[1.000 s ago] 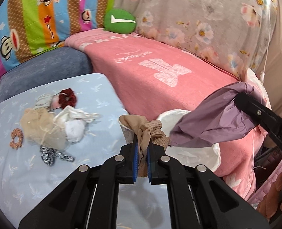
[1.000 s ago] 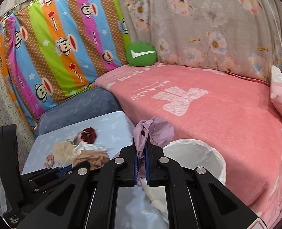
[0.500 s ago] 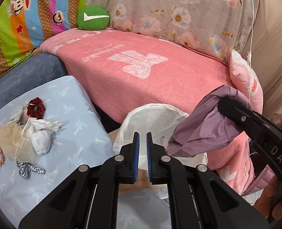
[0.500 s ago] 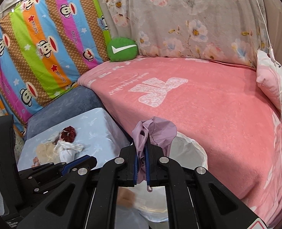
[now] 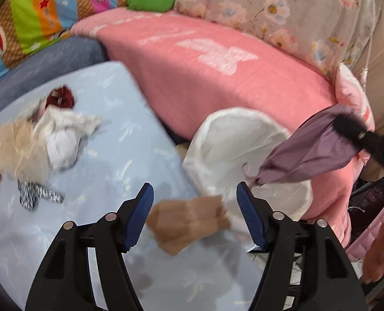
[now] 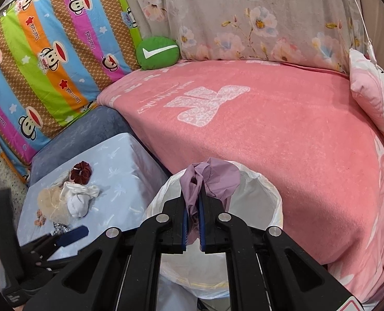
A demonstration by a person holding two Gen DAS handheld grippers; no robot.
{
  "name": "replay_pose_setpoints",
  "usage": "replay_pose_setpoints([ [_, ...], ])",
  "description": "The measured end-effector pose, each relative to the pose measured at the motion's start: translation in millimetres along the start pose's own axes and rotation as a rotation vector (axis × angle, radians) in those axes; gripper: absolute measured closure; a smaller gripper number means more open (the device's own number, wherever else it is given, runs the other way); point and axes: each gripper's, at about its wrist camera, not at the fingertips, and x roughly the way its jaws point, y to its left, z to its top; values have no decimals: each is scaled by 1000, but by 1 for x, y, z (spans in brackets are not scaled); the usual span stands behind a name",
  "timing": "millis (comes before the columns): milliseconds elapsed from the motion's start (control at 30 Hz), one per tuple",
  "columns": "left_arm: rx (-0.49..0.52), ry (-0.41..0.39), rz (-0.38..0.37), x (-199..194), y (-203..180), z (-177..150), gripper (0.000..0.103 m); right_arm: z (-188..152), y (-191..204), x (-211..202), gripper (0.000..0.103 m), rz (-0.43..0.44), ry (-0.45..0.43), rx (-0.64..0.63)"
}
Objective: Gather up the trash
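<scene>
- The white-lined bin (image 6: 256,194) stands between the pink bed (image 6: 282,134) and the blue table (image 5: 101,155).
- Right gripper (image 6: 192,223) pinches purple cloth (image 6: 212,178) over the bin; dropping it looks next.
- Left gripper (image 5: 194,207) is opening, pads clear of the tan sock (image 5: 189,220) lying between them at the bin's edge.
- More scraps (image 5: 49,140) wait on the table.

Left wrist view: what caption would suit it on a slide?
Left tongs opening over a tan sock beside the white bin bag; right tongs grip purple cloth.

- Blanket (image 6: 282,134): pink, fuzzy matt cloth.
- Bin liner (image 6: 267,202): thin white plastic, slightly glossy.
- Purple rag (image 6: 218,178): smooth, thin cloth.
- Tan sock (image 5: 189,220): soft knit, matt.
- Pads (image 5: 140,215): blue ribbed rubber.
- Blue sheet (image 6: 124,165): smooth, faint sheen.
</scene>
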Motion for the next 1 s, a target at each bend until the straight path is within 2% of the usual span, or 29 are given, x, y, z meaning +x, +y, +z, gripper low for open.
replay_pose_setpoints([
  [133,-29,68,25,21,11,-19,40,-6,2,5,96,7,17,-1],
  [267,-35,111,15,38,11,-30,42,-11,2,10,96,9,38,2],
  [300,-39,120,9,41,10,-32,45,-13,3,11,96,8,42,0],
  [367,-45,143,-15,47,8,-34,59,-15,3,12,96,6,48,-3],
  [400,-47,144,-18,48,9,-33,62,-15,2,13,96,6,51,-4],
  [467,-35,136,-27,48,6,-32,78,-16,1,14,96,5,54,-4],
  [567,-15,127,-45,45,2,-26,89,-15,-1,15,96,2,56,-1],
  [867,47,46,-94,31,-24,6,90,-8,-7,13,96,-15,42,8],
  [1000,64,36,-124,35,-37,19,89,-2,-9,9,92,-21,27,12],
])
